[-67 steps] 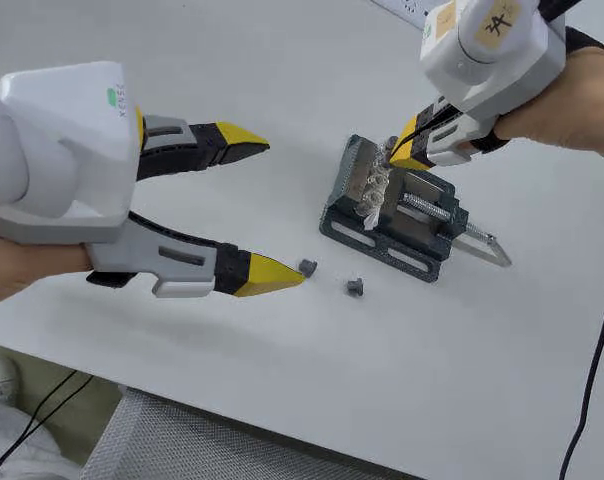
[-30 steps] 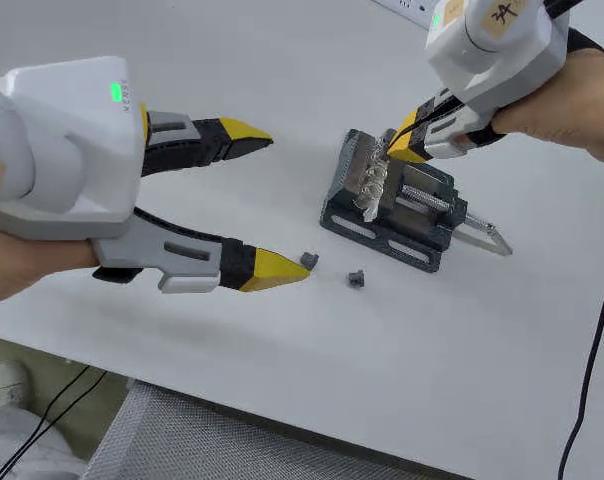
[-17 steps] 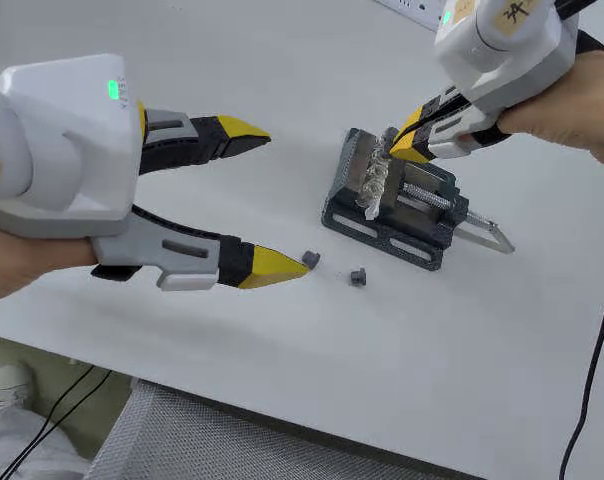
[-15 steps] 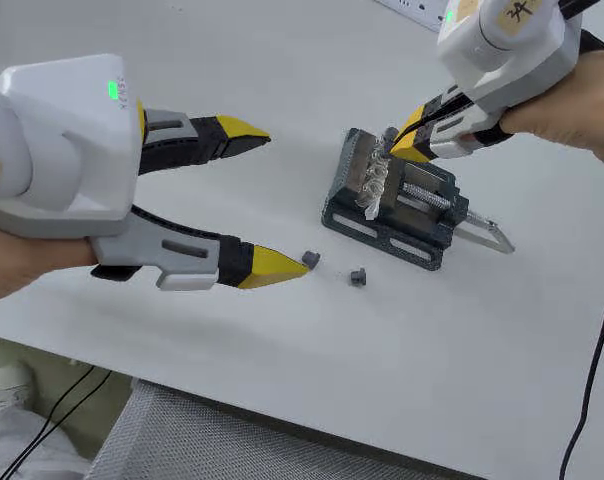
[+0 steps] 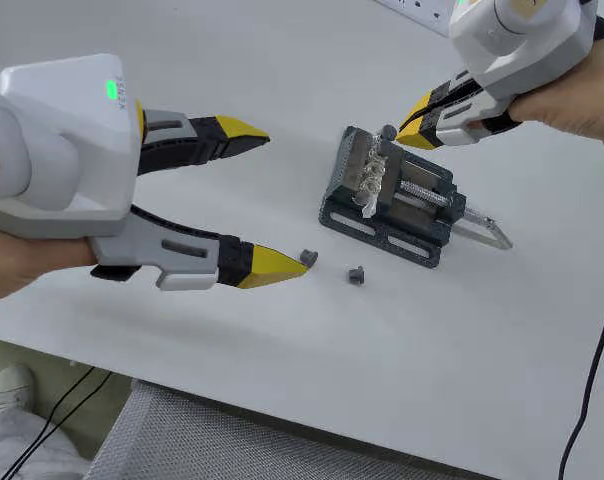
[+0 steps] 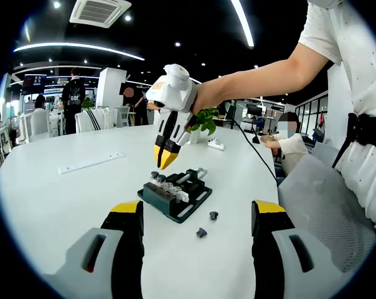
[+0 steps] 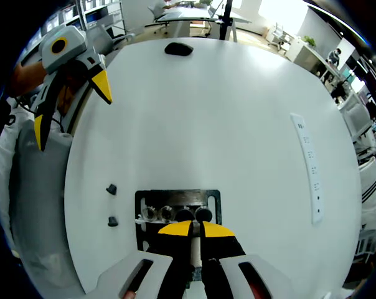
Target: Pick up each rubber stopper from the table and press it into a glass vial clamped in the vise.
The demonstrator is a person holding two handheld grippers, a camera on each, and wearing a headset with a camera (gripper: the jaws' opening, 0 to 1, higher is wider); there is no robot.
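Desk (image 5: 282,380): white, round and matte, in an open-plan office with strip lights, a ceiling vent, seated people and a potted plant.

Vise (image 5: 402,225): dark metal, flat on the desk, taken as landmark. Row of glass vials (image 5: 370,180) clamped upright in it. A grey stopper (image 5: 388,131) sits on the vial at the far end. In the right gripper view the two vial tops at one end of the row look dark and the other two lighter.

Loose stoppers, two (image 5: 308,257) (image 5: 355,274): on the desk on the person's side of the vise, near its base but not touching it.

Power strip (image 7: 309,168): white, well apart from the vise, beyond its far side. Black cable (image 5: 594,370) off its screw-handle side. Grey mesh chair (image 5: 182,440) past the desk edge.

Left gripper (image 5: 282,205): jaws spread wide and empty, on the person's side of the vise. The lower tip is near one loose stopper. Nothing lies between it and the vise.

Right gripper (image 5: 404,138): jaws clenched tip to tip with nothing seen between them, held just above the far end of the vise.

Change: half a second ago the right gripper's tips were down at the stoppered vial. Now they are lifted clear and the stopper is uncovered. Left gripper and loose stoppers are unchanged.
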